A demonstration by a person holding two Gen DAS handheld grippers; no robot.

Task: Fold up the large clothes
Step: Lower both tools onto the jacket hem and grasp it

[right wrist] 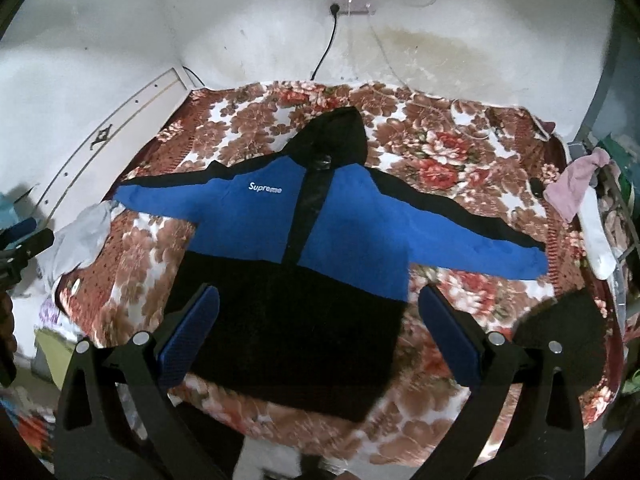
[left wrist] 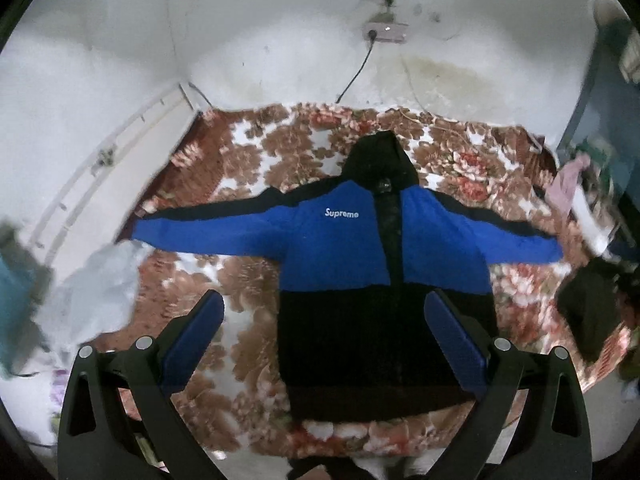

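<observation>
A blue and black hooded jacket (left wrist: pixel 344 256) (right wrist: pixel 320 240) with a white "Supreme" logo lies face up on a floral blanket, both sleeves spread out to the sides and the hood pointing at the far wall. My left gripper (left wrist: pixel 324 304) hovers open above the jacket's black lower half, its blue-padded fingers (left wrist: pixel 196 336) wide apart and holding nothing. My right gripper (right wrist: pixel 318 300) also hangs open over the black hem area, its pads (right wrist: pixel 452 336) straddling the body, empty. The left gripper's tip shows at the left edge of the right wrist view.
The floral blanket (left wrist: pixel 248 152) (right wrist: pixel 440 148) covers a bed against a white wall with a socket and cable (right wrist: pixel 332 32). A pale crumpled cloth (left wrist: pixel 96 292) lies by the left sleeve end. Pink cloth (right wrist: pixel 576 188) and dark clothing (left wrist: pixel 588 312) sit at the right edge.
</observation>
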